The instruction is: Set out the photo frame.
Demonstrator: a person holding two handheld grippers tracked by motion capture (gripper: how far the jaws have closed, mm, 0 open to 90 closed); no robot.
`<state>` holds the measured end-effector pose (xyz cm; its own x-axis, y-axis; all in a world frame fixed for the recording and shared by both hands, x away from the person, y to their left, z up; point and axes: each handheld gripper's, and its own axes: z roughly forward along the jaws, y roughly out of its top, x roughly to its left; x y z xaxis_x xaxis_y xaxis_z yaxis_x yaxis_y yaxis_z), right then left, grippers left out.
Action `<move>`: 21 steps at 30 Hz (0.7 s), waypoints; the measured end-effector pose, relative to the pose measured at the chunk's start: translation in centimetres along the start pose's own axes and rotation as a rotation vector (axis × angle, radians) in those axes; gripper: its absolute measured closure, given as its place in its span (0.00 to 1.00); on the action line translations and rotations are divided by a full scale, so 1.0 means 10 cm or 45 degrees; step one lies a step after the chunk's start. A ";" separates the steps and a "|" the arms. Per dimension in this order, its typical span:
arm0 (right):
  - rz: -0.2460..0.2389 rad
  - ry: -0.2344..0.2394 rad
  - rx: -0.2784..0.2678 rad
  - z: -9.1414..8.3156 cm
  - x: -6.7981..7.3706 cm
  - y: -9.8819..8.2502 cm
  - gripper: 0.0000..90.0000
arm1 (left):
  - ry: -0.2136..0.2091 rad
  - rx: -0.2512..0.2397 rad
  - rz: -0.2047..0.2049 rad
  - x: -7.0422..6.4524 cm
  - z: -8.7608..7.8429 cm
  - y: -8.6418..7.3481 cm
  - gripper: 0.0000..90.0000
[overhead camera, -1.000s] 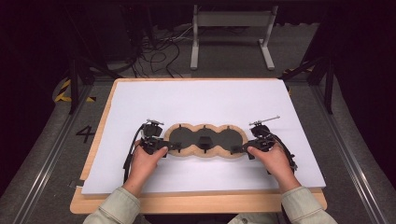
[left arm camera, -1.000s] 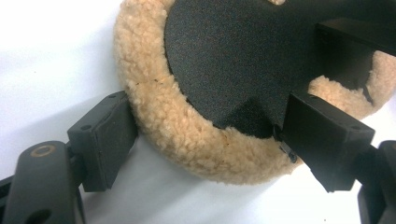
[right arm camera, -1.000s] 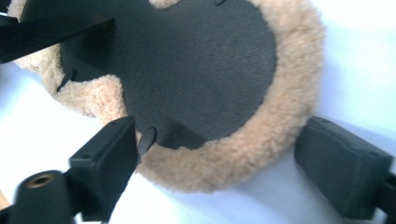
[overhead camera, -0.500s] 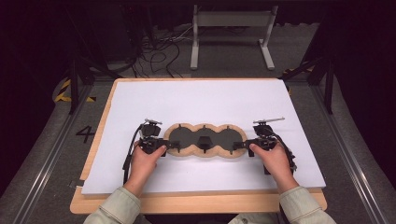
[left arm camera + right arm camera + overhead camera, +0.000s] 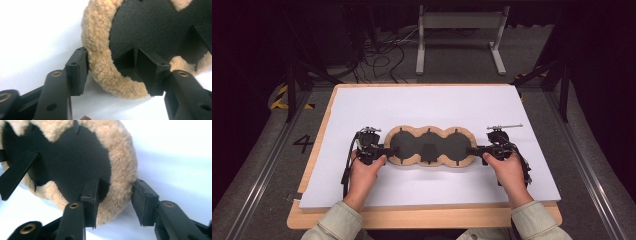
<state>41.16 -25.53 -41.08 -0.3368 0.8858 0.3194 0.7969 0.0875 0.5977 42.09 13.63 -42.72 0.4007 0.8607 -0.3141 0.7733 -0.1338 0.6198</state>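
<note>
A three-lobed black pad with a tan fleece rim (image 5: 429, 146) lies flat on the white sheet (image 5: 437, 105). My left gripper (image 5: 388, 150) is at its left end and my right gripper (image 5: 473, 150) at its right end, each held level by a hand. Both pairs of jaws have just been closing, each with the rim between them. In the left gripper view the outer pad (image 5: 78, 67) brushes the fleece (image 5: 100, 50) and the inner pad (image 5: 151, 75) is over the black face. In the right gripper view the outer pad (image 5: 144, 202) stands just off the fleece (image 5: 122, 165).
The white sheet covers a wooden board (image 5: 422, 217) on a grey floor marked with a "4" (image 5: 304, 143). A white metal stand (image 5: 459, 22) and loose cables (image 5: 382, 55) lie beyond the board's far edge. Black frame legs (image 5: 564, 90) stand at both sides.
Both grippers' jaws have narrowed around the ends of the fleece-rimmed pad. The hands and the pad have stayed where they were.
</note>
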 end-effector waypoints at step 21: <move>-0.383 -0.171 -0.231 -0.23 0.16 0.01 0.81 | 0.117 -0.195 0.211 -0.13 -0.13 0.01 0.62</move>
<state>39.58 -25.16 -38.86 -0.4637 0.8858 0.0175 0.5664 0.2812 0.7746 40.97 13.15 -41.31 0.4639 0.8753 -0.1366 0.6146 -0.2069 0.7612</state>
